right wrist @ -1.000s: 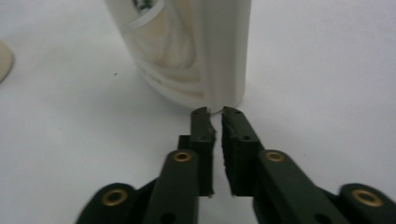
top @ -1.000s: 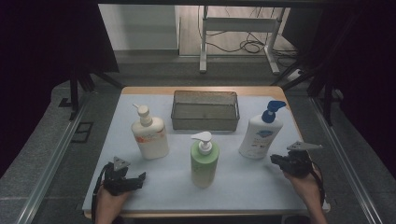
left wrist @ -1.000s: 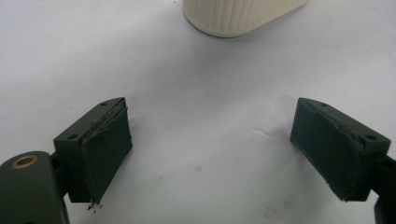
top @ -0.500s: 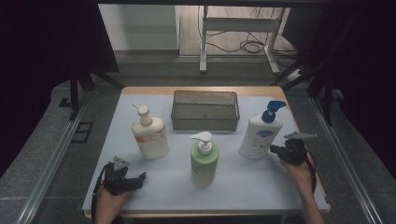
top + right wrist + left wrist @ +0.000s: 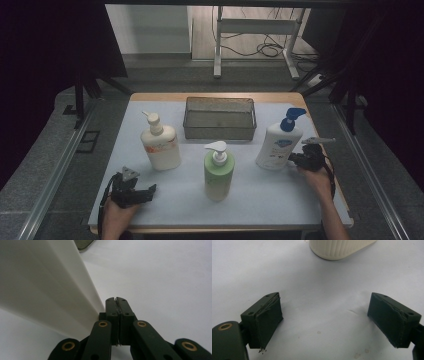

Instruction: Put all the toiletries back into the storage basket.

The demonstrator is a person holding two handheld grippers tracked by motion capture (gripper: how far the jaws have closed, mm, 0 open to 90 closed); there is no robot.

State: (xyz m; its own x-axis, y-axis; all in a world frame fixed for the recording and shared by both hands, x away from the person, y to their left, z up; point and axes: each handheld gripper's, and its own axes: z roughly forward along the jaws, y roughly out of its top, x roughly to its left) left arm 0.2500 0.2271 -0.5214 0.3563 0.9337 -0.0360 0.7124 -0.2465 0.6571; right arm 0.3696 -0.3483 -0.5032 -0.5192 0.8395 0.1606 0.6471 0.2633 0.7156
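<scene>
The right gripper [image 5: 295, 159], fingers pressed together, is resting beside the blue-pump bottle [image 5: 278, 142]; the left gripper [image 5: 145, 192] is sitting wide.

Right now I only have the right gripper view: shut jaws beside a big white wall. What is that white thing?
Observer: The high view shows a white bottle with a blue pump, upright on the right of the table. The right gripper sits low at its base.
Operator: And the other gripper?
Observer: The left gripper is near the front left edge, jaws wide open with nothing between them.
Operator: What is the dark corner at the top of my picture?
Observer: Probably the mesh basket, which stands at the back centre.
</scene>
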